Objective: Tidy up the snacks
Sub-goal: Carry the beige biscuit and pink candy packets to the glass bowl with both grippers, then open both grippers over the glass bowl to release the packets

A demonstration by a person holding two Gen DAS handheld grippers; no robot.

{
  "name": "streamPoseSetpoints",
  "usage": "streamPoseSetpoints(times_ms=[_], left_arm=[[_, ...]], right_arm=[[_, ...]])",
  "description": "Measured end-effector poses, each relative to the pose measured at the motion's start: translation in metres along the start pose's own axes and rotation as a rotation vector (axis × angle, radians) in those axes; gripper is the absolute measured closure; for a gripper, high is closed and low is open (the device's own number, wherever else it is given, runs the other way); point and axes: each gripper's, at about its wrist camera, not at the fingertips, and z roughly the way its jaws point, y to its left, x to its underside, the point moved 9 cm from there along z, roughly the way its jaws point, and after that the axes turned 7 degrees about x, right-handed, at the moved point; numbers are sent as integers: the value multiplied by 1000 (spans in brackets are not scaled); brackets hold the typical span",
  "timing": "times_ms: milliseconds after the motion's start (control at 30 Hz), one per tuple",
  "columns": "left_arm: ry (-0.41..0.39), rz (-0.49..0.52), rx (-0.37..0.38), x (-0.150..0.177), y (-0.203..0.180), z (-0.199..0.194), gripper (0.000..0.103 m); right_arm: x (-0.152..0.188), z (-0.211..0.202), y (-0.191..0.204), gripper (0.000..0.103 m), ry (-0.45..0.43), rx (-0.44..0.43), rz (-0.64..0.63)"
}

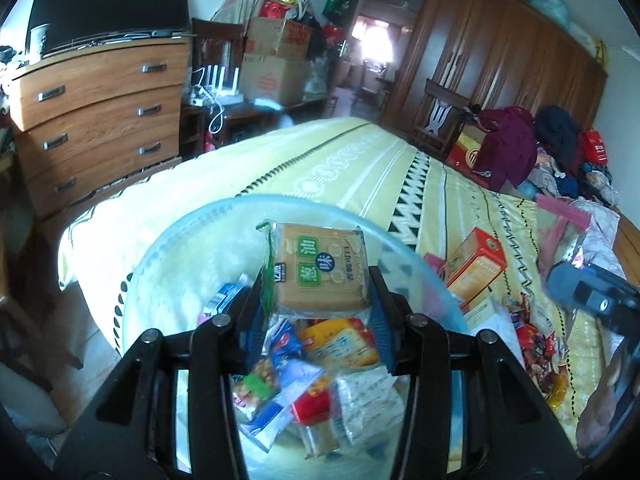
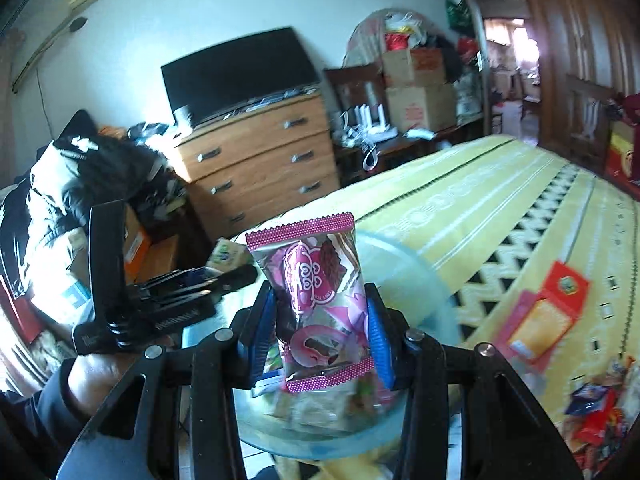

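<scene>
Pale-blue translucent plastic, the round bowl (image 1: 168, 240) lies just below and ahead of both my tools, already holding many wrapped snacks. My left gripper (image 1: 318, 276) is clenched on a square tan cracker packet with green labels (image 1: 320, 268), and my right gripper (image 2: 320, 312) grasps an upright pink foil snack pouch (image 2: 316, 300). I judge both hang over the bowl so that each can drop inside, while loose snacks (image 1: 536, 344) wait on the yellow bedspread (image 1: 340, 160) to the right.
</scene>
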Motion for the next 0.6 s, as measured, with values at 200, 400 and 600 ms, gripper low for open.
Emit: streamPoseSetpoints(times_ms=[200,400,600], left_arm=[[1,-17,-12,4,16,-7,58],[-7,-28,-9,3,24,-15,58],[-8,-29,-4,3,27,-18,58]], right_arm=[[14,18,17,56,50,-27,-17],[13,14,17,56,50,-24,-24],[12,15,19,56,55,-24,-32]])
